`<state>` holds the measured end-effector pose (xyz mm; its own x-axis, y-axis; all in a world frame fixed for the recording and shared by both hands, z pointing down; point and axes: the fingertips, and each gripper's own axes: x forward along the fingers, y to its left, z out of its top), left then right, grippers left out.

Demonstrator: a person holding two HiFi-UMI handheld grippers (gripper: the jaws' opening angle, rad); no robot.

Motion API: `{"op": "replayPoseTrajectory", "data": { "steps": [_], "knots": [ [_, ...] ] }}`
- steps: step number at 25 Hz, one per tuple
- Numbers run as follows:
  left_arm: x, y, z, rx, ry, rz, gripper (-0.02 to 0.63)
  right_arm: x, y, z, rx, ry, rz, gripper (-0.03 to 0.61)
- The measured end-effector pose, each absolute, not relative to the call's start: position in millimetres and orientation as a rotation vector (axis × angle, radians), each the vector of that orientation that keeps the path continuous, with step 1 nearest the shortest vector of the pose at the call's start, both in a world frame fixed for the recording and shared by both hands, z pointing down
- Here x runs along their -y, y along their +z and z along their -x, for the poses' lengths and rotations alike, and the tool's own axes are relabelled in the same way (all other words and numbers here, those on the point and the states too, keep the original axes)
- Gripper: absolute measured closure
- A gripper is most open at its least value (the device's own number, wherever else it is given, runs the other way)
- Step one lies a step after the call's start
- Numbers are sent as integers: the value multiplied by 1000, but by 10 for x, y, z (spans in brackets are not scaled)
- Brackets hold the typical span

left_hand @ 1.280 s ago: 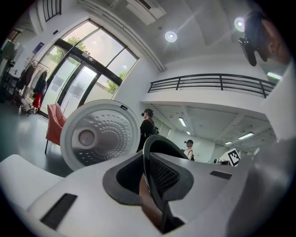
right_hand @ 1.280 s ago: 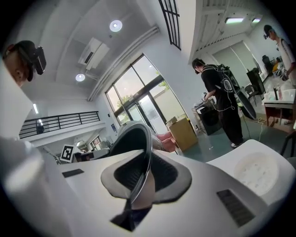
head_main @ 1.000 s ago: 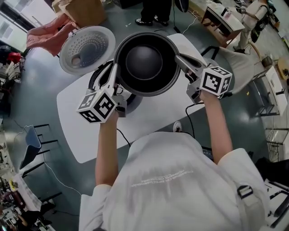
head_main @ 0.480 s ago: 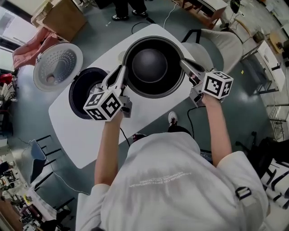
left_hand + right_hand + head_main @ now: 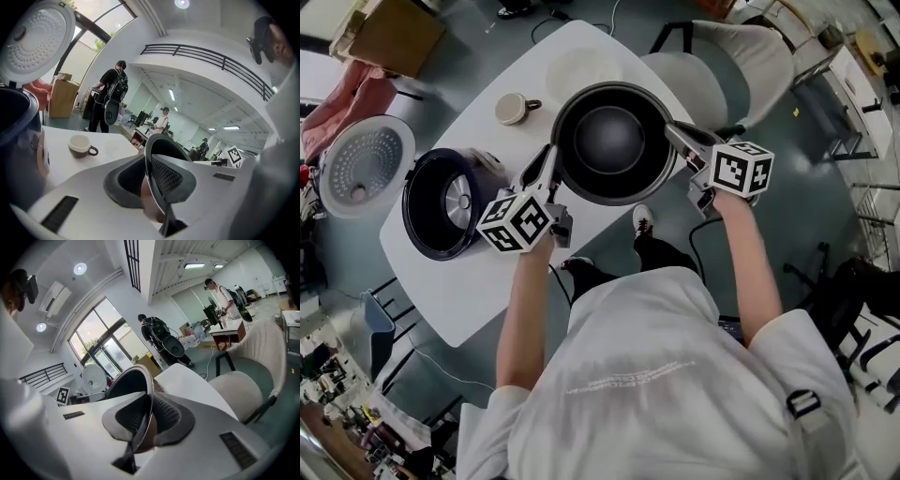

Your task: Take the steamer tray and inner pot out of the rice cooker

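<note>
over the table (image 5: 464, 281) | inner pot (image 5: 614, 141), seemingly raised | left gripper (image 5: 546, 167) clamps its left rim | right gripper (image 5: 677, 137) clamps opposite rim

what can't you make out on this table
- Whether the inner pot touches the table: head view looks straight down, the pot hides its own base.
- What is in the cup: left gripper view sees it side-on; tiny in head view.
- Rice cooker: cut off at the left gripper view's left edge.
</note>
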<state>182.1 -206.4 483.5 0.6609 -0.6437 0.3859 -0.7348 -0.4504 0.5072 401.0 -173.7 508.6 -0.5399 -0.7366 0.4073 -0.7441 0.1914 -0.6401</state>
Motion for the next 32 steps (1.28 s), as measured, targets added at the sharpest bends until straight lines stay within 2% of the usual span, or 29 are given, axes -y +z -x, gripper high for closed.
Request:
{"op": "replayPoseTrajectory", "data": {
  "steps": [12,32],
  "knots": [
    [1995,5538,-2281,1048,211,-2053,560,1850,5569,-4499,2292,1344,-1425,520],
    [2467,5824,-2381,1168,263,-1943,549,2598,5889,-4593,2277,1422,-1314,514]
  ]
}}
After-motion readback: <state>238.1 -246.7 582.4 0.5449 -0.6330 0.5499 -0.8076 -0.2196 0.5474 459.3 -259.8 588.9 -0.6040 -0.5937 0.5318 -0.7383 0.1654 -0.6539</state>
